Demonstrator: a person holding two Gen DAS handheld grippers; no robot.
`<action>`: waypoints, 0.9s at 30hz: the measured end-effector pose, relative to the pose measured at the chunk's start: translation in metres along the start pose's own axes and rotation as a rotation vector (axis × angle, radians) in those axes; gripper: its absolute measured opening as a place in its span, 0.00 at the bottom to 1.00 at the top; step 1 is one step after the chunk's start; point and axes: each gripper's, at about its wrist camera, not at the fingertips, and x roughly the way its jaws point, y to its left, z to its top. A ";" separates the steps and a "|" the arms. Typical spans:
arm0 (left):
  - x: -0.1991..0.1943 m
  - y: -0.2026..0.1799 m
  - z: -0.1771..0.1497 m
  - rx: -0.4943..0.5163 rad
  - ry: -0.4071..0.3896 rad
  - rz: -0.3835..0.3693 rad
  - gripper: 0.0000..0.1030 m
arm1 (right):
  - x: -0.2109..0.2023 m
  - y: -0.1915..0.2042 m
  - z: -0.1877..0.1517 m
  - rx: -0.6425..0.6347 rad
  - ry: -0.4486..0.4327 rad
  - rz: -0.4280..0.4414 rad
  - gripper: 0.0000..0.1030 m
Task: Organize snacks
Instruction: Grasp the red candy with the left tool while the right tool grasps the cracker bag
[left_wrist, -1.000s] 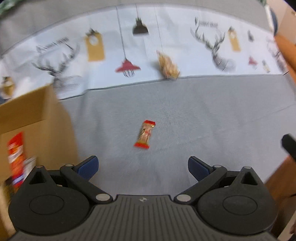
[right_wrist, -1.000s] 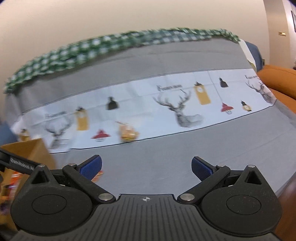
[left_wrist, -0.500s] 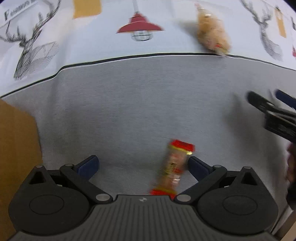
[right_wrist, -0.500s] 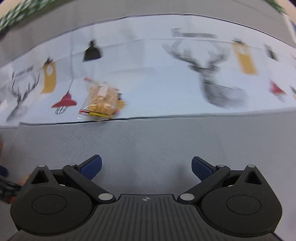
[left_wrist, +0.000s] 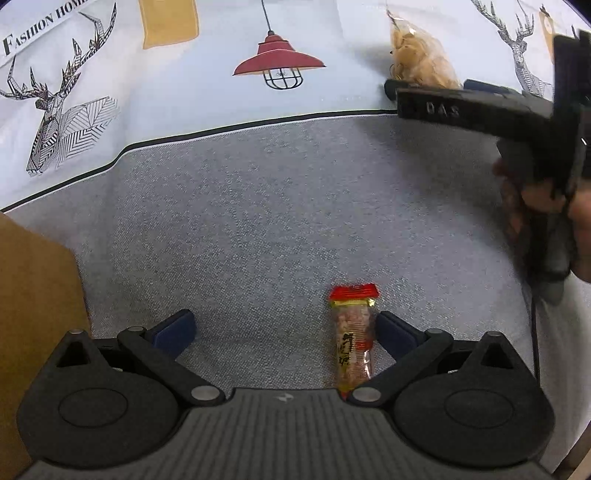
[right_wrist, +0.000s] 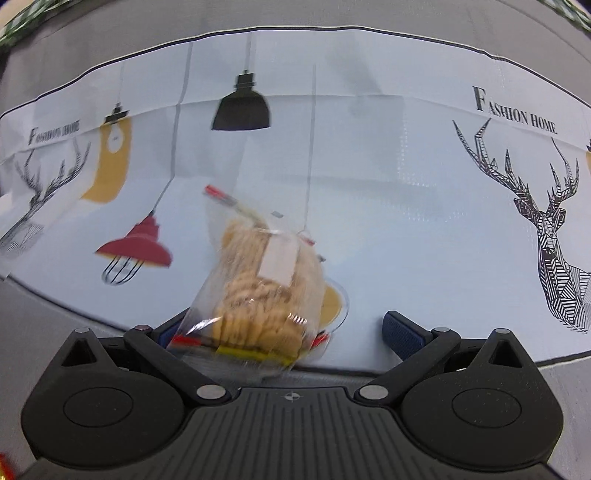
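Bare grey cloth (left_wrist: 277, 206) is lying open ahead of me, a cardboard box (left_wrist: 33, 295) walling my left.

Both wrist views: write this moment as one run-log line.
left gripper open, red snack stick between fingers | right gripper open around cracker bag

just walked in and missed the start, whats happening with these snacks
A person holds a gripper in each hand and is going after two snacks at once. The left gripper is open over the grey cloth, with the red-capped snack stick lying just inside its right finger. The right gripper is open around the clear bag of crackers on the printed cloth. Neither is gripped yet. A cardboard box sits at the left.
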 end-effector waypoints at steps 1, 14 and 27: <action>-0.003 -0.002 -0.002 0.006 -0.011 0.000 0.83 | -0.002 -0.004 -0.001 0.005 -0.006 -0.002 0.97; -0.085 -0.016 -0.024 0.006 -0.143 -0.159 0.22 | -0.090 -0.054 -0.033 0.175 -0.022 -0.085 0.47; -0.268 0.012 -0.141 -0.036 -0.345 -0.159 0.22 | -0.321 0.019 -0.027 0.245 -0.260 -0.074 0.47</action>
